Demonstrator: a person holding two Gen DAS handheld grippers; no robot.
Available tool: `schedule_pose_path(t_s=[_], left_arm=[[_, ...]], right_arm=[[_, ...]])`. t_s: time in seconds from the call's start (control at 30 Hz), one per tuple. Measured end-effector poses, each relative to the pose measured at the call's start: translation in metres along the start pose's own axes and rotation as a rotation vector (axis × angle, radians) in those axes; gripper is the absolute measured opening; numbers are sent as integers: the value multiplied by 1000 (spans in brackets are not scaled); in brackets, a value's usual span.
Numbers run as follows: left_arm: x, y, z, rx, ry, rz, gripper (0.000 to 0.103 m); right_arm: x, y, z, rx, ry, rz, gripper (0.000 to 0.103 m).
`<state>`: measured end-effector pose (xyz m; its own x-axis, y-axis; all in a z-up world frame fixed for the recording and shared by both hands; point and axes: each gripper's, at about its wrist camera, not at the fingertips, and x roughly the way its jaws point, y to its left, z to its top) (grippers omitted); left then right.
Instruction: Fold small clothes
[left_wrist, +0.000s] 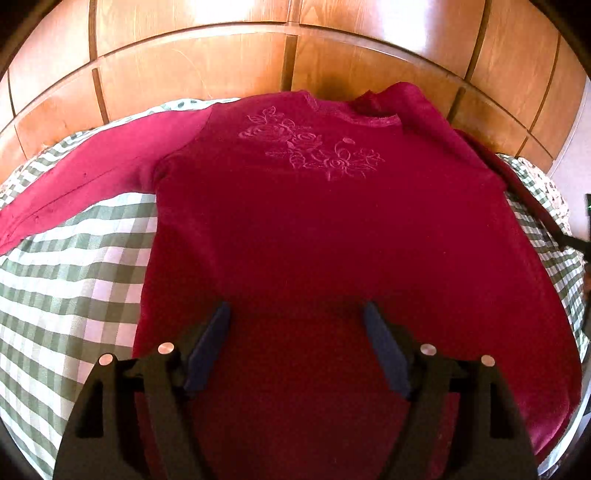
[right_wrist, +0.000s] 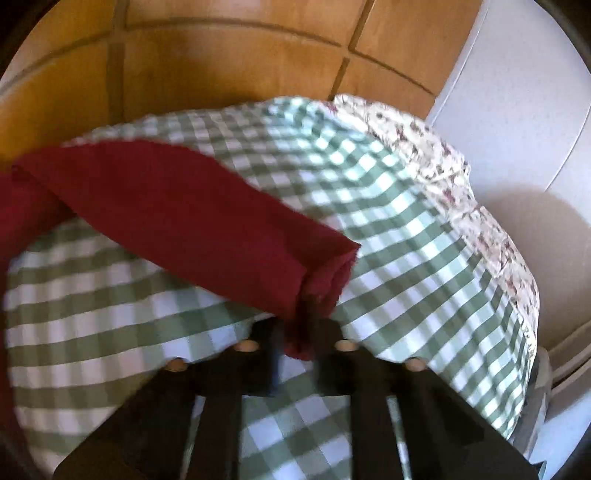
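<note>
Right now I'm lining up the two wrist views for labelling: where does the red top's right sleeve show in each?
Left wrist: the sleeve runs as a thin dark-red strip down the right edge, from the shoulder of the red top.
Right wrist: the sleeve crosses the middle, its cuff pinched in the right gripper, whose jaws are shut on it.
Shared landmark: the green-checked cloth.

text: none legible | labels: none | sweater (left_wrist: 314, 221): embroidered roses only, no lettering
</note>
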<state>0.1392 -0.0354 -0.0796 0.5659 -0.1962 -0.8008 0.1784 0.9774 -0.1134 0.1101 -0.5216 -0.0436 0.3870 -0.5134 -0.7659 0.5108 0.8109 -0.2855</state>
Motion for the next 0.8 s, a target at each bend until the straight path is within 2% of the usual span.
schedule_pose_path(t_s=[0.13,0.23,0.3,0.4,0.53,0.57,0.63,0.67,0.7,0.73,0.8], left_arm=[[-2,1,0,-7,-1,-8,76],[-5,2,-1,-16,-3,-11,76],[-6,3,-2,-24,-4,-14,76],[-6,3,-2,-24,-3,-14,76],[-5,2,-2,-22,1,-11,76],[-5,2,-2,-19,3,-9,77],[-5,2,-1,-16,5,-7,77],[-5,2,-1,-15,5,-7,77],[-5,2,-1,-15,5,-6,78],[-4,1,-1,-13,5,-5,79],[-3,-1,-1,-11,3,0,81]], right_arm=[[-62,-37,14,40,-102,63,8],[-99,-71,28,84,-143,80,8],[-107,-92,37,120,-142,75,8],[-95,-115,51,157,-106,30,8],[-34,-126,57,231,41,-8,8],[-19,-128,55,269,78,8,9],[4,-135,50,365,97,69,23],[7,-140,49,407,83,72,43],[6,-145,46,449,62,68,68],[1,-152,40,522,23,73,75],[-8,-158,25,610,-14,105,77]])
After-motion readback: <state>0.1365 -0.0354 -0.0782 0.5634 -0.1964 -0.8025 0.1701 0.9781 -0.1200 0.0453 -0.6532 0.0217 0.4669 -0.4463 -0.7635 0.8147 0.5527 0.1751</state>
